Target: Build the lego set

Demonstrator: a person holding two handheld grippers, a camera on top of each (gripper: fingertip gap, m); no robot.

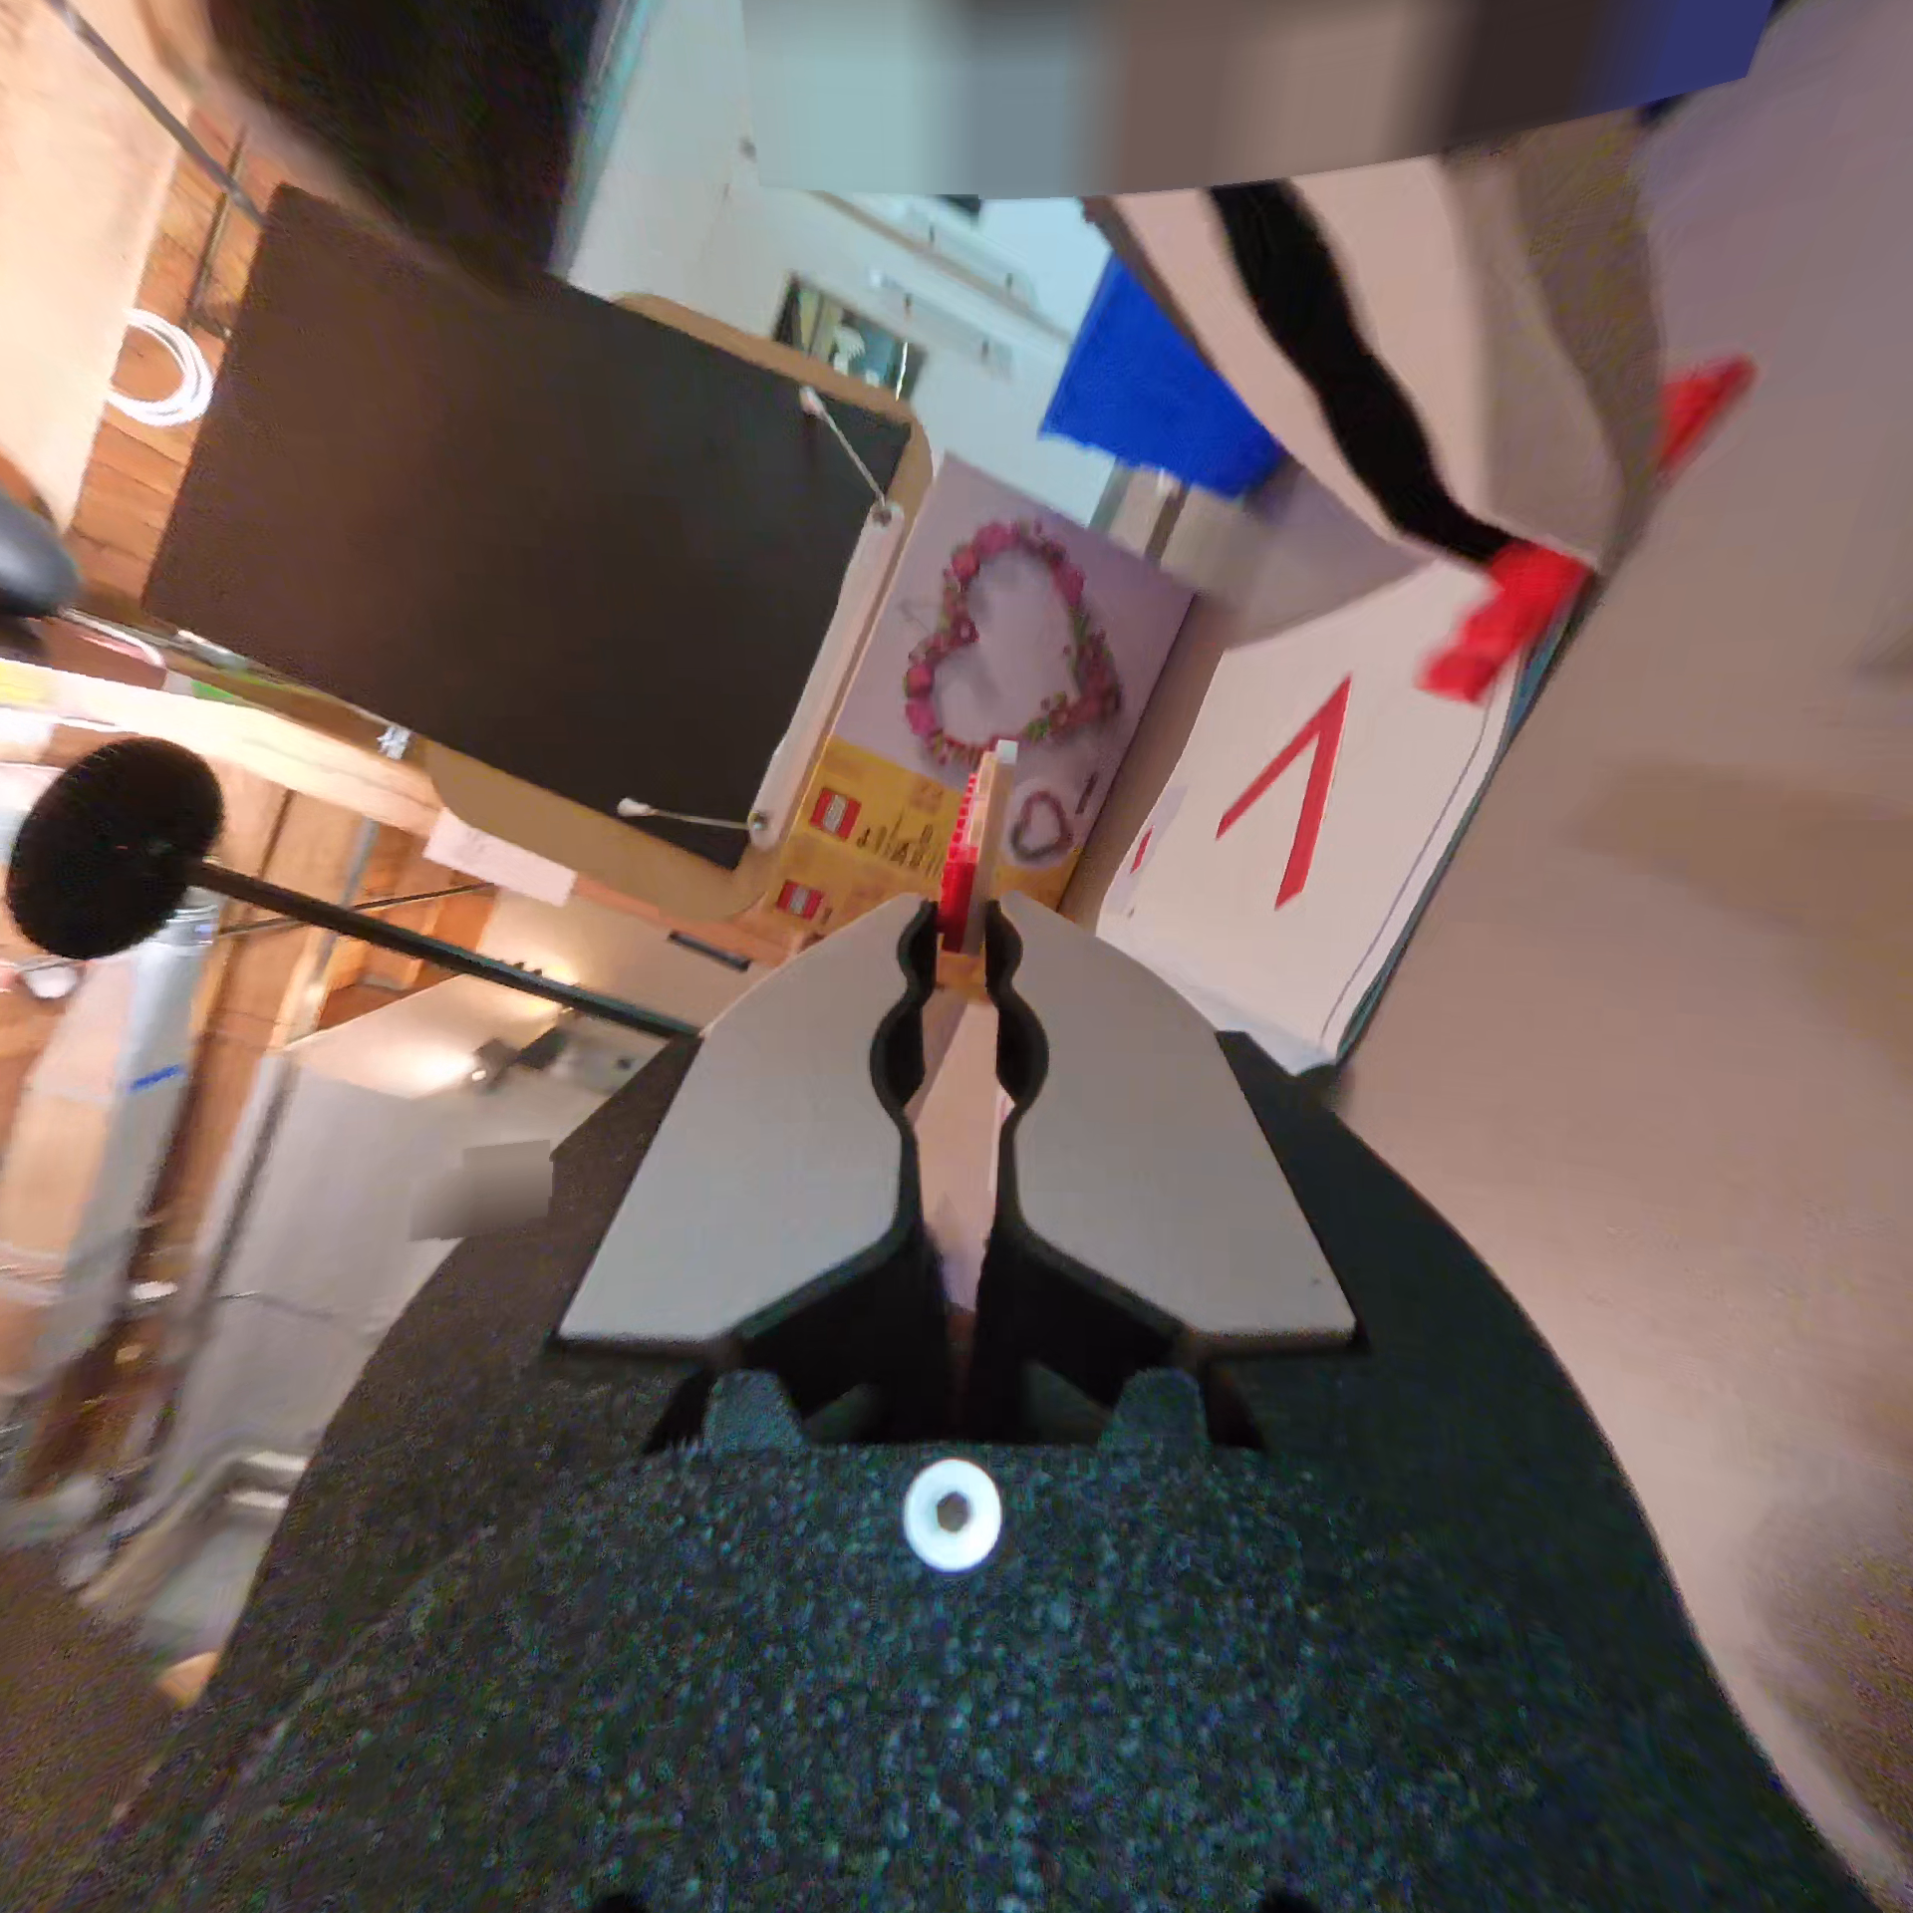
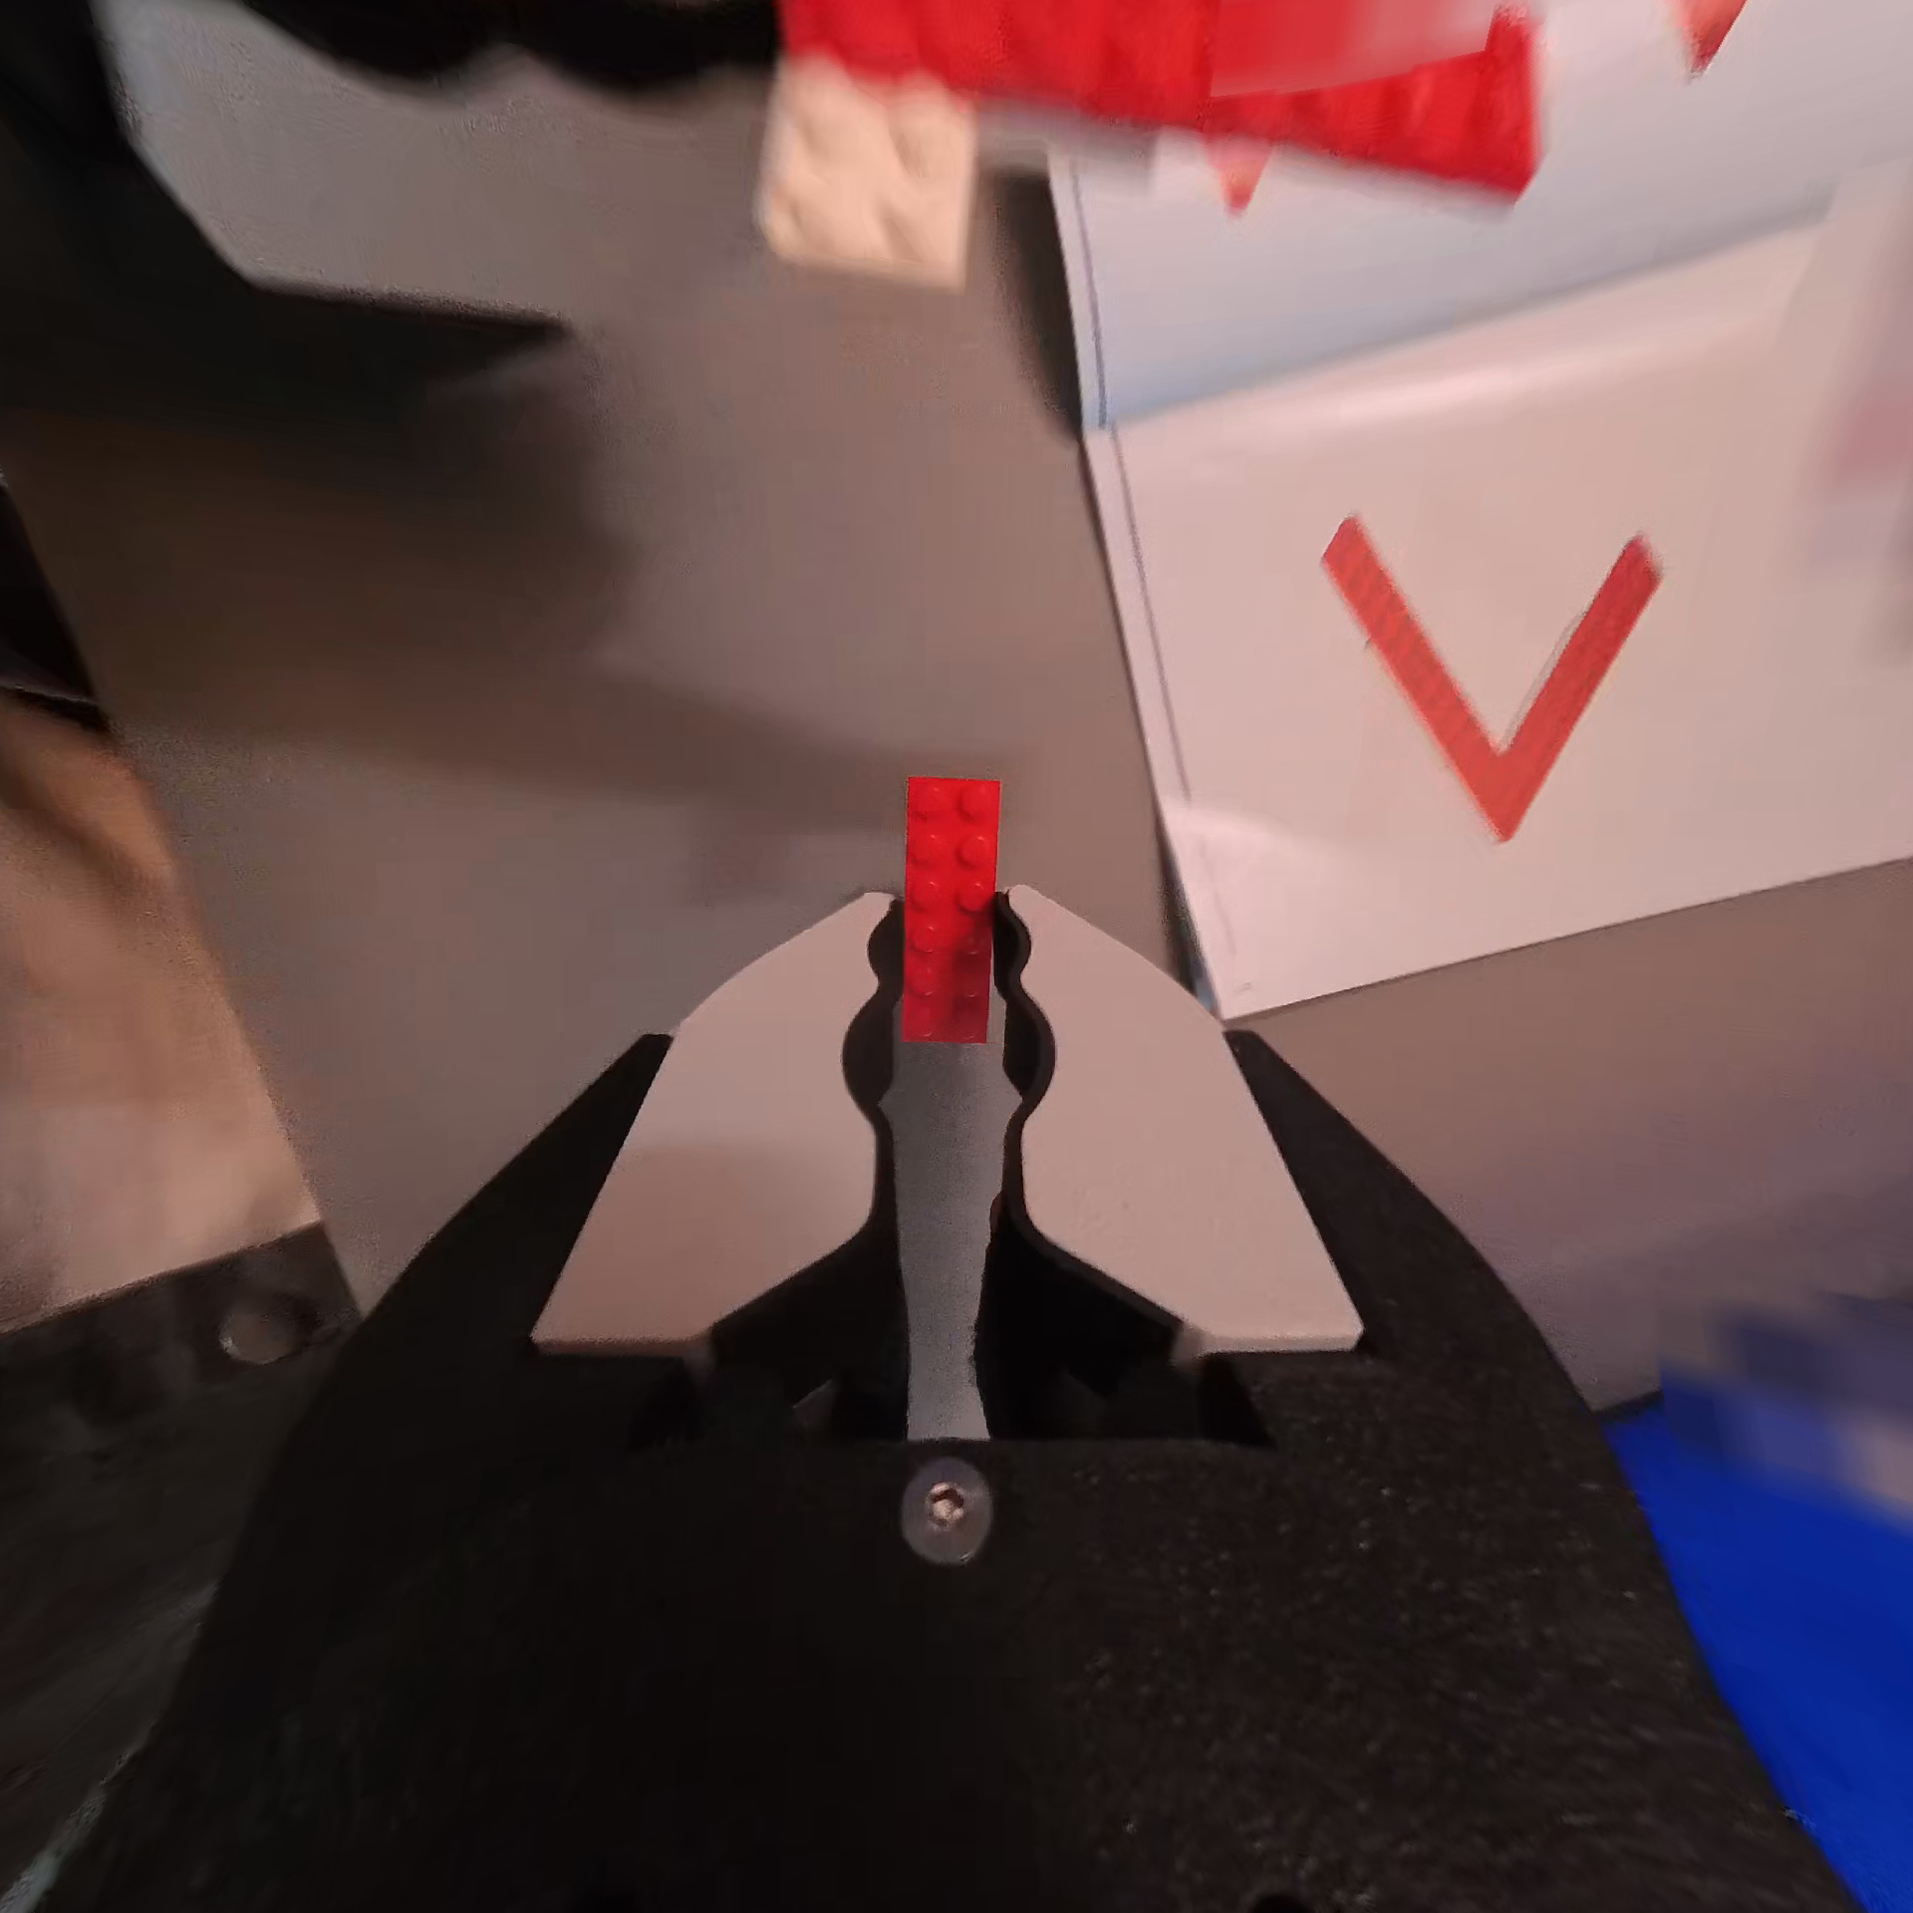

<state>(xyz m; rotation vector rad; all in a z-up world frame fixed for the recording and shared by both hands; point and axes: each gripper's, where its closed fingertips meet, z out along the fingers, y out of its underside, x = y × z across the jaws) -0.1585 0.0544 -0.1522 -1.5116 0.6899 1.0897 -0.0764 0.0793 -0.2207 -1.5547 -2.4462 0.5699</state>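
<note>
In the right wrist view, the right claw (image 2: pixel 947 911) is clamped on a red two-by-six studded plate (image 2: pixel 950 906) at frame centre, studs facing the camera. Right of it lies an open white instruction booklet (image 2: pixel 1449 497) showing a red V-shaped diagram. Blurred red and white bricks (image 2: pixel 1139 93) fill the top edge.

In the left wrist view, the left claw (image 1: pixel 963 916) pinches a thin red-and-white plate assembly (image 1: pixel 973 839) edge-on at centre. Behind it stands the set's box (image 1: pixel 1035 663), picturing a pink flower heart above a yellow band with red square logos. The gray desk (image 1: pixel 1656 1035) fills the right.
</note>
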